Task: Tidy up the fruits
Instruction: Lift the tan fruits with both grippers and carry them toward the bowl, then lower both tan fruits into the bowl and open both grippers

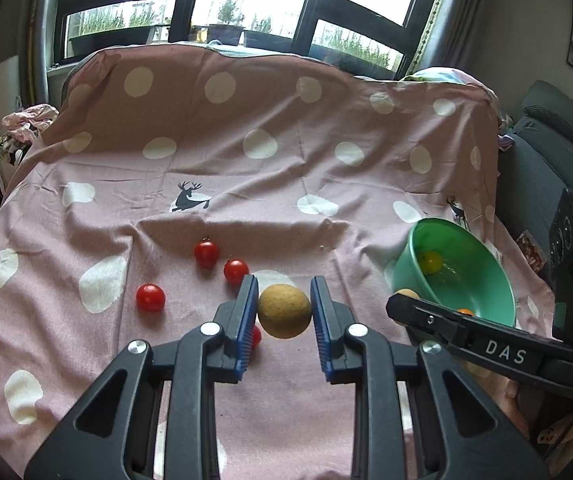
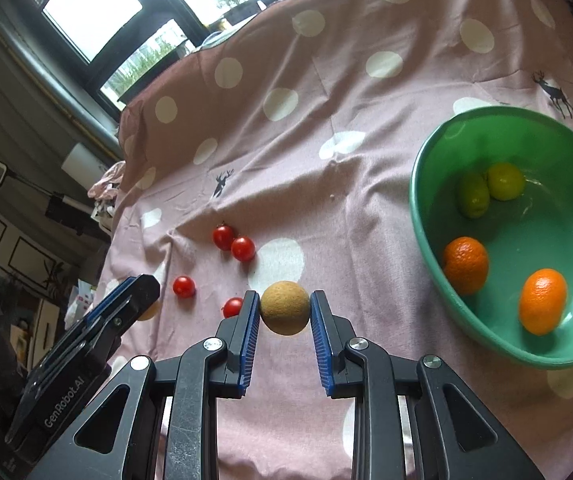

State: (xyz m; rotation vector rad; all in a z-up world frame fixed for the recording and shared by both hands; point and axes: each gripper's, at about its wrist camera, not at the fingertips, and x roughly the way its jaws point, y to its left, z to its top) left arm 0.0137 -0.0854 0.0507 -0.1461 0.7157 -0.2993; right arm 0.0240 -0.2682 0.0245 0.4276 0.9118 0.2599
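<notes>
My left gripper (image 1: 284, 292) is shut on a round tan fruit (image 1: 284, 311), held off the pink dotted cloth (image 1: 246, 184). My right gripper (image 2: 285, 296) is shut on a second tan fruit (image 2: 285, 307). To the right stands a green bowl (image 2: 420, 200) tilted toward me, holding two oranges (image 2: 465, 265) and two yellow-green limes (image 2: 473, 194). In the left wrist view the bowl (image 1: 410, 268) sits behind the right gripper (image 1: 400, 304). Several cherry tomatoes (image 1: 150, 297) lie on the cloth left of both grippers. The left gripper (image 2: 142, 294) shows at the left of the right wrist view.
The cloth covers a raised surface that slopes up to a window at the back. A dark sofa (image 1: 542, 160) stands at the right edge, and a pile of clutter (image 1: 26, 128) lies at the left. The tomatoes (image 2: 243, 249) sit close in front of the fingers.
</notes>
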